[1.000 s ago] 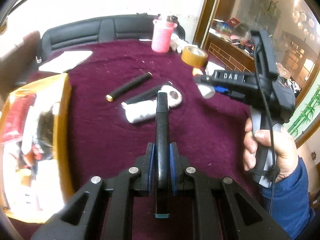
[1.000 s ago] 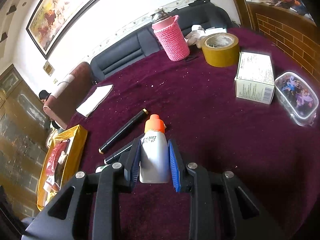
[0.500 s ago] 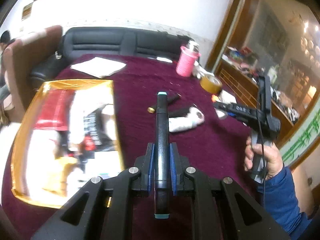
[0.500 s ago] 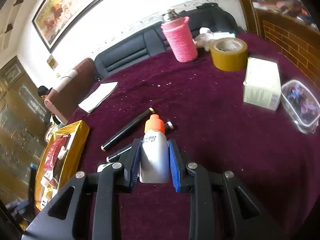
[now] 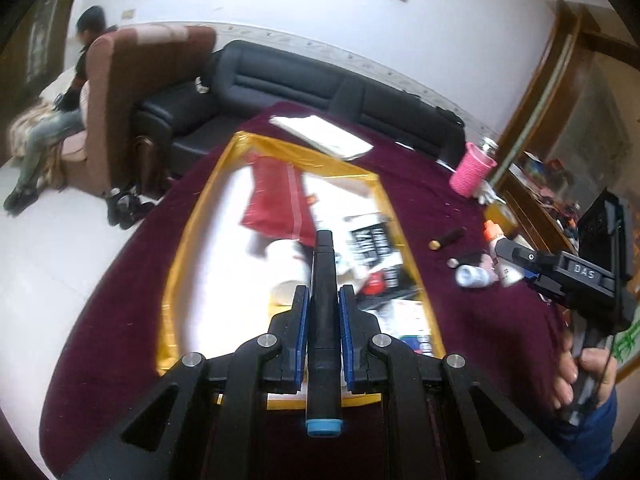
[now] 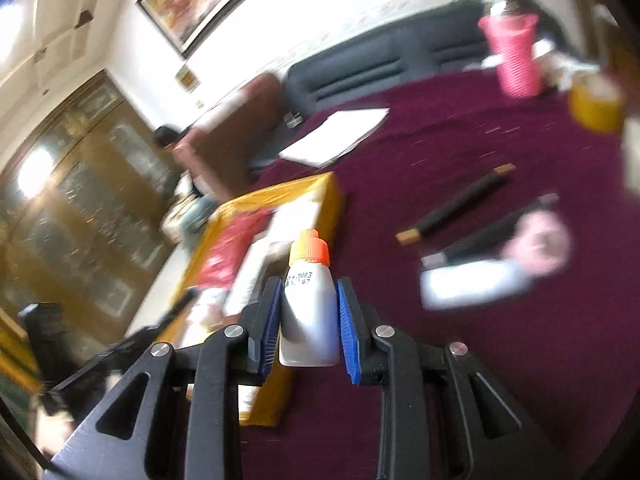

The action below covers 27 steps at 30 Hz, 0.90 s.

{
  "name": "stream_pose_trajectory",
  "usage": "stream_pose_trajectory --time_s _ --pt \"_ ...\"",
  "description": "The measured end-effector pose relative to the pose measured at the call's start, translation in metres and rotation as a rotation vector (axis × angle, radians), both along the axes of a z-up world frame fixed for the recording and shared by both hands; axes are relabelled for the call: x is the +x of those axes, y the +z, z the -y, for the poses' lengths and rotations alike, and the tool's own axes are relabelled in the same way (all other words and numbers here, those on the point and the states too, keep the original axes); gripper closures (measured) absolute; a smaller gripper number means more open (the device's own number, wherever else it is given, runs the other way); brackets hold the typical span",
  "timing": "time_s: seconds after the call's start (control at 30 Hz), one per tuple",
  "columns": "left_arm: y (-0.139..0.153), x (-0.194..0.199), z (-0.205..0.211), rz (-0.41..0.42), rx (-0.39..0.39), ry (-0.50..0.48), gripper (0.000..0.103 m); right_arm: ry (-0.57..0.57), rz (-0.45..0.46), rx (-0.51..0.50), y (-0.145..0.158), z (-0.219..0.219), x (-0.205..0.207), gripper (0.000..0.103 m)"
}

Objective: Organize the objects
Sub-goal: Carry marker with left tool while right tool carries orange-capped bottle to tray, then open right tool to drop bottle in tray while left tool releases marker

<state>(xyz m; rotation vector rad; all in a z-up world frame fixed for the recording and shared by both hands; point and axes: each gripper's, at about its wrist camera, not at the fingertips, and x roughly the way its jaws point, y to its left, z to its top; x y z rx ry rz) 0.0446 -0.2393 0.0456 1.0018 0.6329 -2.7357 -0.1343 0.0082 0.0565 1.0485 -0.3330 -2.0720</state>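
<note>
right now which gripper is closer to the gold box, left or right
Left. The left gripper, clamping a black pen, is over the gold box. The right gripper, holding a white bottle, sits at the box's side nearer the loose items.

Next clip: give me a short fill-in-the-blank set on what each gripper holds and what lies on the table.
1. The left gripper is shut on a black ____ with a blue end.
2. The white bottle between the right gripper fingers has an ____ cap.
3. The gold box rests on a ____ tablecloth.
4. The knitted cup is ____.

Missing words: pen; orange; maroon; pink
</note>
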Motion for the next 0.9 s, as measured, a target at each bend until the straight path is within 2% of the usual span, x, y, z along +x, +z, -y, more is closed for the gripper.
stream_pose_trajectory --time_s 0.2,0.43,0.67,0.9 --pt "-0.017 0.007 0.019 0.019 -0.018 0.048 0.091 0.149 0.055 0.039 -0.007 0.092 0.013 0.078" --pt "-0.034 0.01 0.037 0.045 -0.013 0.094 0.091 0.252 0.066 0.12 -0.018 0.182 0.023 0.078" --pt "-0.045 0.006 0.037 0.07 -0.02 0.085 0.091 0.272 0.12 0.184 -0.041 0.227 0.018 0.078" --pt "-0.043 0.011 0.038 0.063 -0.019 0.08 0.091 0.284 0.123 0.244 -0.052 0.249 0.015 0.078"
